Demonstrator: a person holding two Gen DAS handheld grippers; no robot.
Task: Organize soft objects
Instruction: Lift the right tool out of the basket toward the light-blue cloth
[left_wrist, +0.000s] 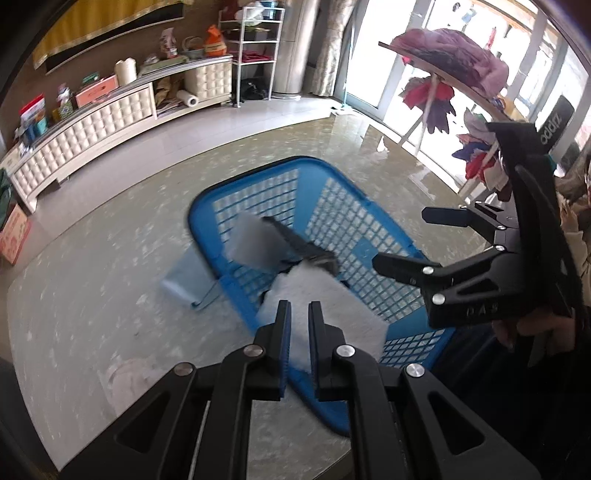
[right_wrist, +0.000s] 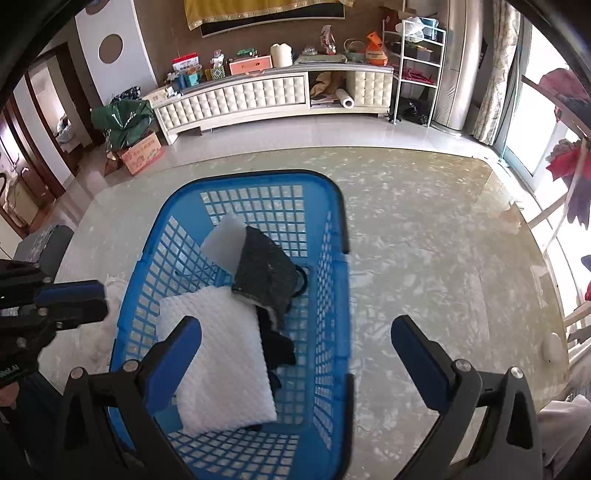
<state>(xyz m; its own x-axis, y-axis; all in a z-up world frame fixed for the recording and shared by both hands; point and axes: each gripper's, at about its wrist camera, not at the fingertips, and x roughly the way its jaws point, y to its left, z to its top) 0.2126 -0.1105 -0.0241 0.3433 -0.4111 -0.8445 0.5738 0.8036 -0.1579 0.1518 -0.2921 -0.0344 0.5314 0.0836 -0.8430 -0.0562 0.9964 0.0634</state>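
Observation:
A blue mesh basket stands on the marble table; it also shows in the left wrist view. Inside lie a white quilted foam pad, a white sponge block, a dark grey scouring pad and a black cloth. My right gripper is open and empty above the basket's near end. My left gripper is nearly closed just outside the basket's left wall, with nothing clearly between its pads. In its own view the white pad lies beyond the fingertips.
A white fluffy object lies on the table left of the basket. A white-and-blue item sits beside the basket. A long cream cabinet lines the far wall. A rack with clothes stands at the right by the window.

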